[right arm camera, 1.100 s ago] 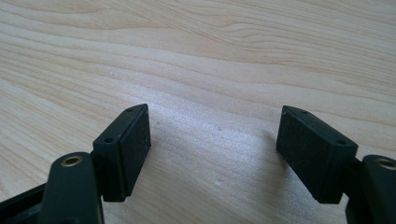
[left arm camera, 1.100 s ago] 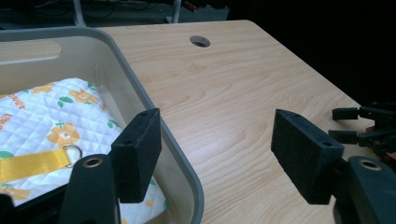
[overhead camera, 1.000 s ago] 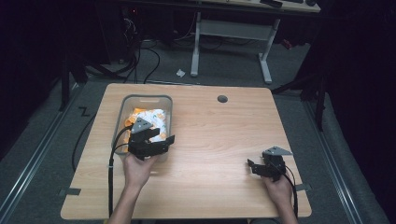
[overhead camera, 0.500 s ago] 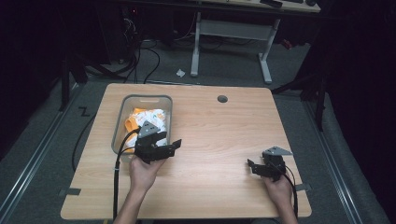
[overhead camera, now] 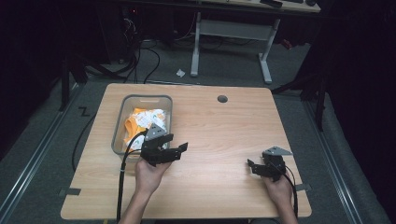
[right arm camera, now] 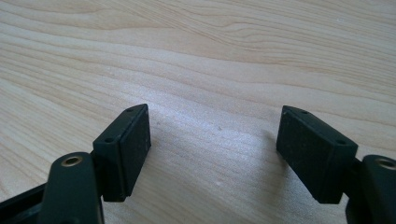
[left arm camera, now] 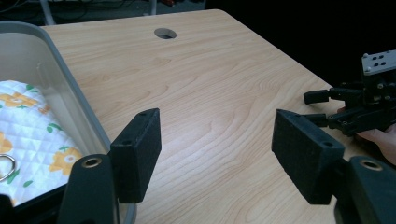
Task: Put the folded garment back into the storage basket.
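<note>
High view: both jaws spread, empty. Left gripper (overhead camera: 180, 148) hangs beside the clear bin (overhead camera: 120, 122), floral cloth (overhead camera: 144, 120) just behind-left; right gripper (overhead camera: 252, 165) waits. Probably approach the cloth level, clearing the rim.

Left hand-held gripper (overhead camera: 180, 150) spread wide over pale wooden tabletop (overhead camera: 219, 135), just beside clear plastic bin (overhead camera: 119, 122) of orange-and-white floral cloth (overhead camera: 144, 119). Right hand-held gripper (overhead camera: 252, 166) well apart, resting low.
</note>
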Motion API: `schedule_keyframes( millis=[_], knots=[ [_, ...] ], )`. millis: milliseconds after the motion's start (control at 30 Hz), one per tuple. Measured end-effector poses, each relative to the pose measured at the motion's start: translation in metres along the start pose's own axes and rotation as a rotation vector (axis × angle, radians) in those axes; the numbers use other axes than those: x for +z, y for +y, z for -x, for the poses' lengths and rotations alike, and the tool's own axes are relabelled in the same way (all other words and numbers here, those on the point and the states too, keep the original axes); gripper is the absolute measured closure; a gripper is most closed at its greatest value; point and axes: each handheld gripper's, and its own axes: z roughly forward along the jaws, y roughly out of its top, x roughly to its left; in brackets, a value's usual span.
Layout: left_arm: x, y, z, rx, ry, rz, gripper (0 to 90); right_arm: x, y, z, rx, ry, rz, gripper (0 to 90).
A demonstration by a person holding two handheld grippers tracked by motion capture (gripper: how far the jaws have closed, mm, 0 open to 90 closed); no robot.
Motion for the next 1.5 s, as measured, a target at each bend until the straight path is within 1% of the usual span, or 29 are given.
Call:
schedule_keyframes(
  millis=[167, 467, 633, 867, 1067, 1300, 1367, 1400, 1467, 1500],
  knots=[
    [0.004, -0.002, 0.005, 0.003, -0.014, 0.012, 33.8, 0.0, 0.0, 0.0, 0.0, 0.0, 0.0, 26.4],
    [0.014, -0.005, 0.014, 0.018, -0.042, -0.006, 34.0, 0.0, 0.0, 0.0, 0.001, 0.0, 0.0, 26.5],
    [0.019, -0.007, 0.016, 0.013, -0.057, -0.016, 34.0, 0.0, 0.0, 0.0, 0.002, 0.0, 0.0, 26.6],
    [0.026, -0.008, 0.022, 0.017, -0.065, -0.02, 33.9, 0.0, 0.0, 0.0, 0.0, 0.002, -0.002, 26.5],
    [0.032, -0.01, 0.027, 0.029, -0.076, -0.039, 33.8, 0.0, 0.0, 0.0, 0.0, 0.001, -0.002, 26.6],
    [0.037, -0.014, 0.032, 0.031, -0.092, -0.05, 33.7, 0.0, 0.0, 0.0, -0.001, 0.002, -0.001, 26.6],
    [0.039, -0.015, 0.033, 0.036, -0.088, -0.052, 33.7, 0.0, 0.0, 0.0, -0.001, 0.002, -0.001, 26.5],
    [0.04, -0.016, 0.033, 0.029, -0.095, -0.056, 33.7, 0.0, 0.0, 0.0, 0.0, 0.001, -0.001, 26.5],
    [0.041, -0.017, 0.034, 0.037, -0.09, -0.056, 33.7, 0.0, 0.0, 0.0, -0.001, 0.001, -0.001, 26.5],
    [0.042, -0.018, 0.035, 0.029, -0.097, -0.061, 33.7, 0.0, 0.0, 0.0, 0.0, 0.001, -0.001, 26.5]
  ],
)
